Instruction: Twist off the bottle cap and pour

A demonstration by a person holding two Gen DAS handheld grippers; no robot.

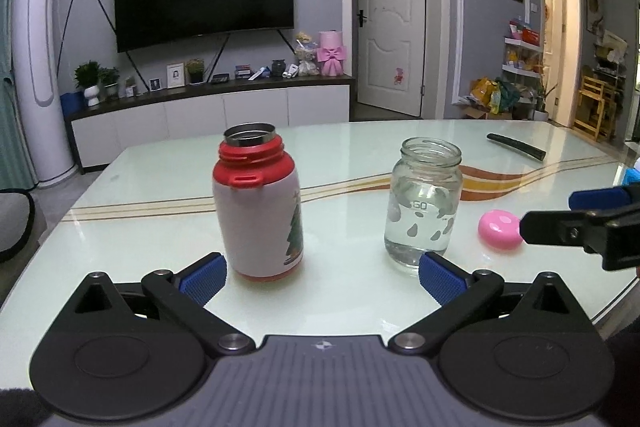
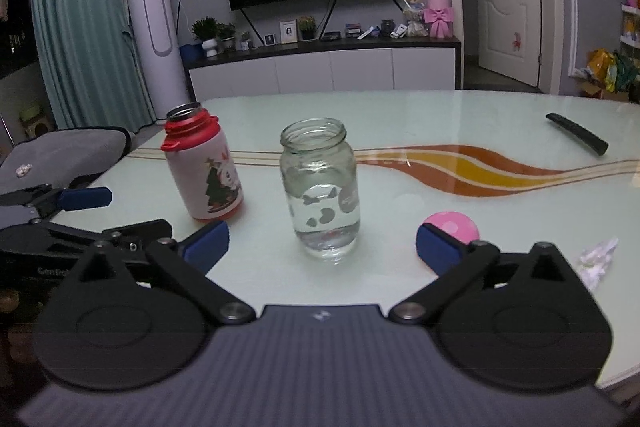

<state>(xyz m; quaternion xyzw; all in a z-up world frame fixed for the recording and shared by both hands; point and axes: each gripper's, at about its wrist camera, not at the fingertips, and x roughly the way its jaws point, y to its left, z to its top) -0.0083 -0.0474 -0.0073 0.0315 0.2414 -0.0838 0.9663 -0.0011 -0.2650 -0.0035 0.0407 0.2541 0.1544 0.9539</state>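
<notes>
Standing uncapped, the bottle [image 1: 258, 203] and glass jar [image 1: 424, 205] face both hand-held grippers [image 1: 322, 273] [image 2: 322, 247], each released and empty.

round pink plastic cap [image 2: 454, 225]: near edge hidden behind right hand-held gripper's blue finger pad [image 2: 434, 247] | same cap, left wrist view [image 1: 500, 229]: right edge covered by the other gripper's black finger | pale glass-topped desk [image 2: 480, 115]: cut off at right frame edge | clear glass jar [image 1: 423, 203]: printed marking too small to read fully
</notes>
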